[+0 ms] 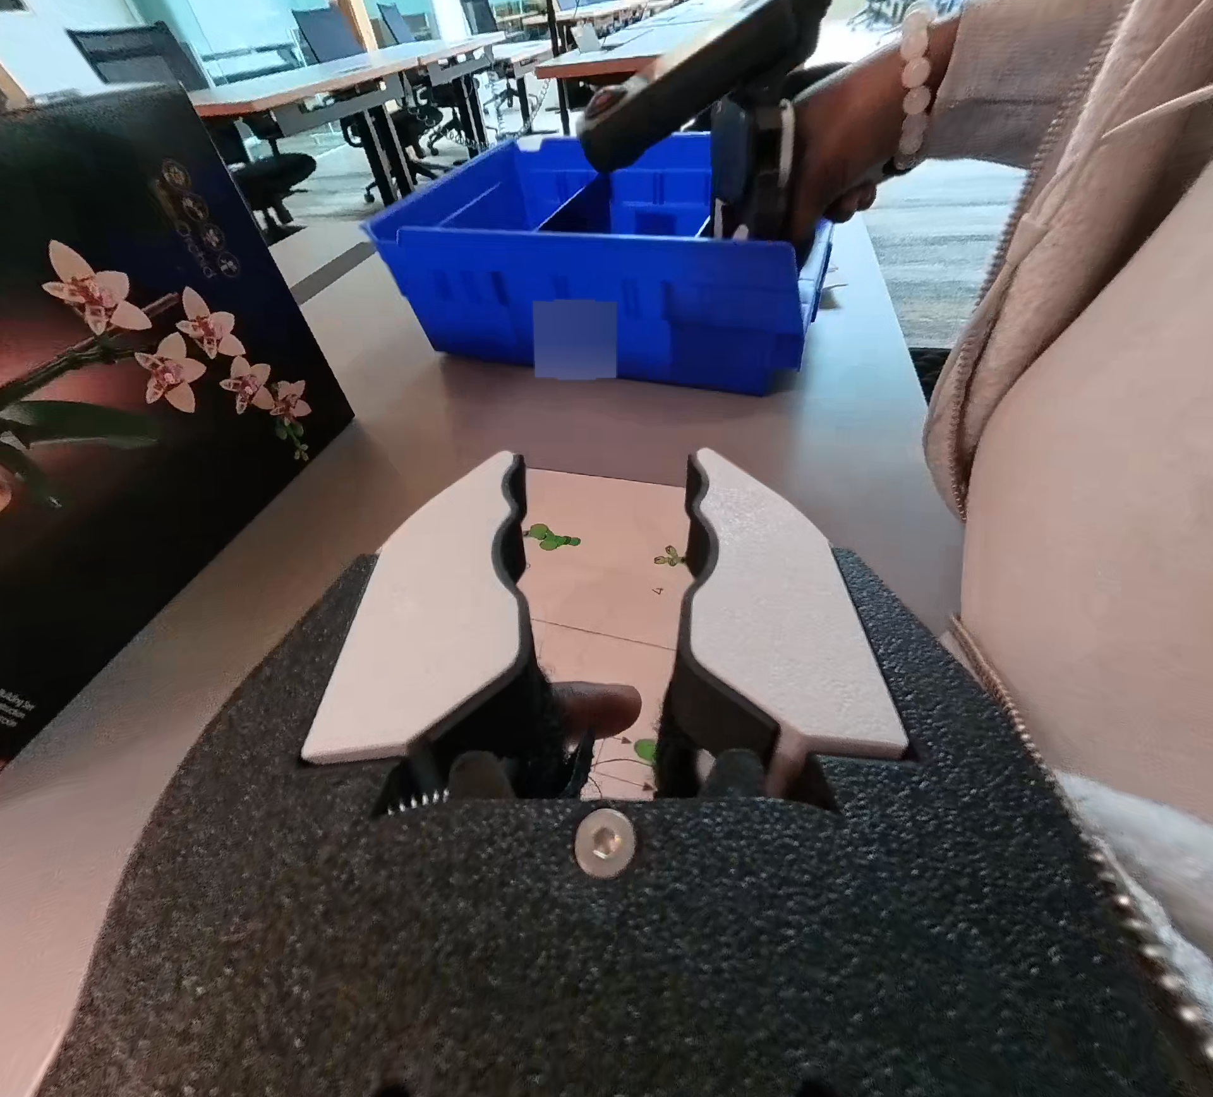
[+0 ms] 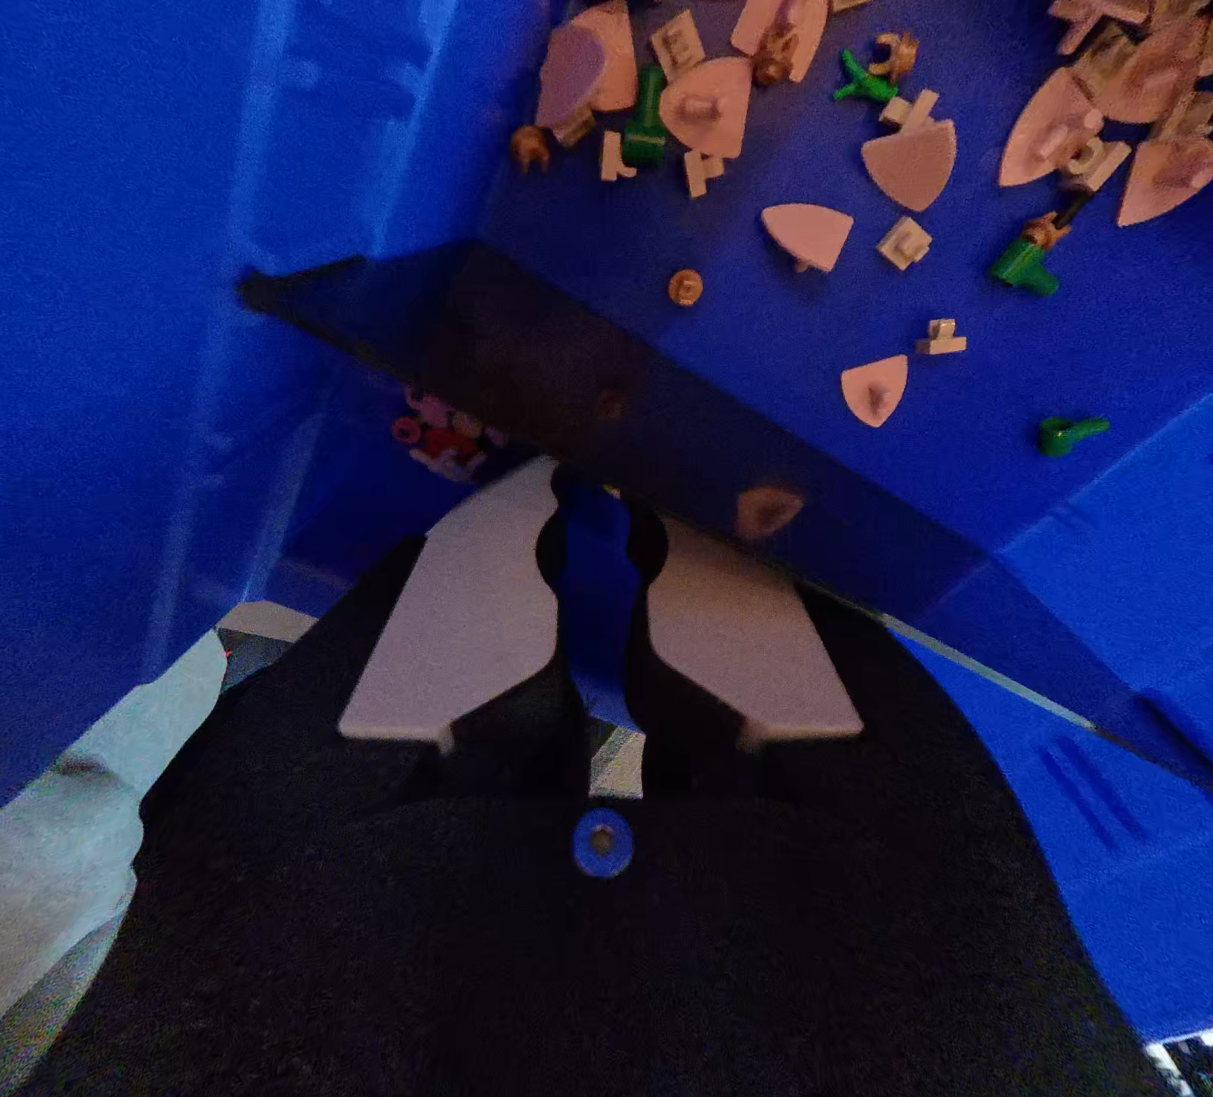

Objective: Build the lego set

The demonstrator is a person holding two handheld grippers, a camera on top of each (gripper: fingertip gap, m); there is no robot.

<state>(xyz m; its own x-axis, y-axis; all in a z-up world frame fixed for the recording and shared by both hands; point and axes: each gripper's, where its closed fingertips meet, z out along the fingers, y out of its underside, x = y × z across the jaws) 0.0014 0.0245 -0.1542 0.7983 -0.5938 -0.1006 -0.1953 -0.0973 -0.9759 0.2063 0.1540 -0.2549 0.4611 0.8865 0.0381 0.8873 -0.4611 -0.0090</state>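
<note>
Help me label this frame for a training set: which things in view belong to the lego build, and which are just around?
Part of the job:
- blue bin
- loose lego pieces
- instruction sheet
- set box
- left gripper
- right gripper

Just around:
- office desks
- chairs

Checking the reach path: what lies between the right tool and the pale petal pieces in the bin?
A dark divider crosses between the right tool and petal pieces, in the right wrist view.

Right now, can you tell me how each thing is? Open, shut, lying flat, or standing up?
left gripper: open, holding nothing, above the instruction booklet.
right gripper: open, holding nothing, down inside the blue bin.
blue bin: no lid on it, split by dividers.
lego pieces: loose, scattered on the bin floor.
instruction booklet: lying flat on the table.
lego box: standing upright.
</note>
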